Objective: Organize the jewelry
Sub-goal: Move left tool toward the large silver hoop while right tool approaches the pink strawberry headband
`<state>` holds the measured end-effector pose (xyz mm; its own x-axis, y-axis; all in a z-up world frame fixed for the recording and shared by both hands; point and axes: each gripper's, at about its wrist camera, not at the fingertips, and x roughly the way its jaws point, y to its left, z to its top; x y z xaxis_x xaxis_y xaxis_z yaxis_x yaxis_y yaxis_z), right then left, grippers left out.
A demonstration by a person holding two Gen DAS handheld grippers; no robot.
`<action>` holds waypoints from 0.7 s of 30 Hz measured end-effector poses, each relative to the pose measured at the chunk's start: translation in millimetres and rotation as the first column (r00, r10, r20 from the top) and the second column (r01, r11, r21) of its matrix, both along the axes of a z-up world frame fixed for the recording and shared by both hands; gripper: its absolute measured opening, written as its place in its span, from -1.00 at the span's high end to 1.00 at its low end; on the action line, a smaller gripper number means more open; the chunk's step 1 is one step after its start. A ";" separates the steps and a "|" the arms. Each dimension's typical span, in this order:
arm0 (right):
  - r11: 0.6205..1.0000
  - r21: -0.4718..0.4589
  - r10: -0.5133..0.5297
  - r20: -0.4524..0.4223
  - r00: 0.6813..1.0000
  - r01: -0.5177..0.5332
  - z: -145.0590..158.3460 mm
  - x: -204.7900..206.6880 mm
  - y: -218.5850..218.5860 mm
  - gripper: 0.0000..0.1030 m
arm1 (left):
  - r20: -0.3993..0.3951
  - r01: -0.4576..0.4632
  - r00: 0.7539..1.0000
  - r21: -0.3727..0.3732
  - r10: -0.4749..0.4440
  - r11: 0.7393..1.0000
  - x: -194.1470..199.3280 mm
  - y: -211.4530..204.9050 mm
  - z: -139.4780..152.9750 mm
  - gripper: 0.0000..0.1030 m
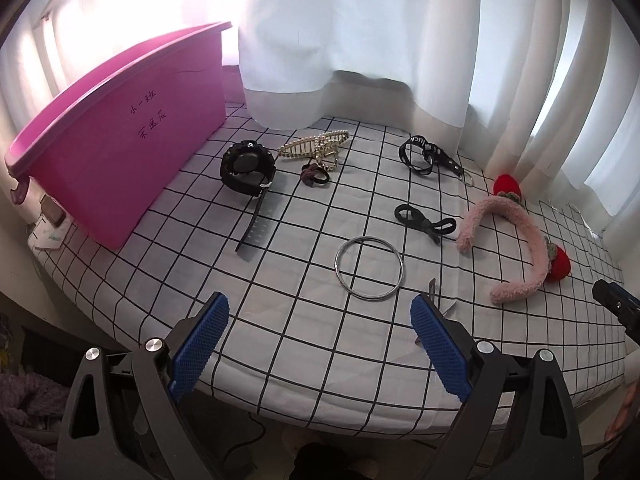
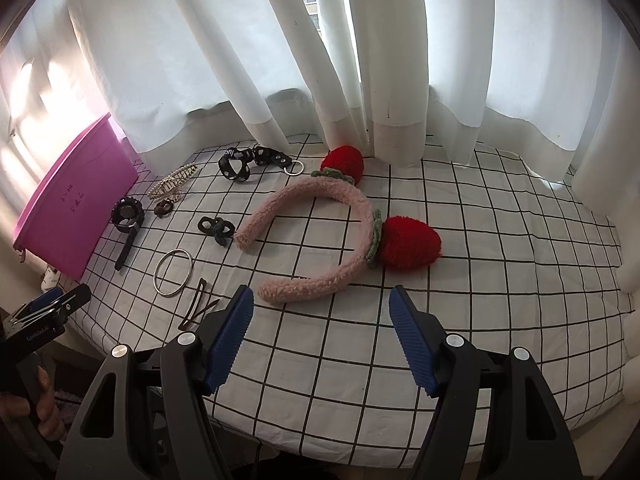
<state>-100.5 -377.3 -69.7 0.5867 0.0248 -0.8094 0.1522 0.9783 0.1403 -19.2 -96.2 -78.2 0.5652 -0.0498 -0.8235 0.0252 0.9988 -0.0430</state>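
On the checked cloth beside the pink bin we find every piece still lying loose, which we take to mean sorting has not begun. We use the bin as our reference throughout, since it is the only container and the likely destination.

Nearest the bin lies the black watch, face up, strap trailing toward the near edge. Just beyond it sits the pearl hair claw, with a small dark hair tie touching its near side. Farther from the bin, near the curtain, lies a black printed strap with a key ring. A black knotted hair tie and a metal bangle lie toward the middle, apart from each other. A dark hair clip sits just on the far side of the bangle from the bin. Farthest from the bin rests the pink plush headband with its two red strawberries, arch flat on the cloth.

We note the left gripper is released and empty, hovering over the near edge with the bangle just ahead of its pads. The right gripper is likewise spread and holds nothing, aimed at the near end of the headband. We judge each claw is lined up on the piece closest to it, so neither need cross the other.
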 end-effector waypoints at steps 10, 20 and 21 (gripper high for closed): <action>1.000 0.004 0.009 -0.037 0.999 -0.009 -27.6 42.0 -28.0 -0.31 | -0.070 -0.004 0.998 0.015 0.005 1.000 31.9 -32.9 -37.5 -0.76; 0.988 -0.028 0.151 -0.053 0.987 -0.152 -48.3 93.6 -46.9 -0.31 | -0.089 -0.146 0.985 0.022 0.148 0.989 50.6 -53.5 -60.4 -0.76; 0.986 -0.027 0.165 -0.057 0.985 -0.166 -50.8 97.7 -47.8 -0.31 | -0.096 -0.155 0.983 0.019 0.156 0.988 52.7 -55.3 -63.6 -0.76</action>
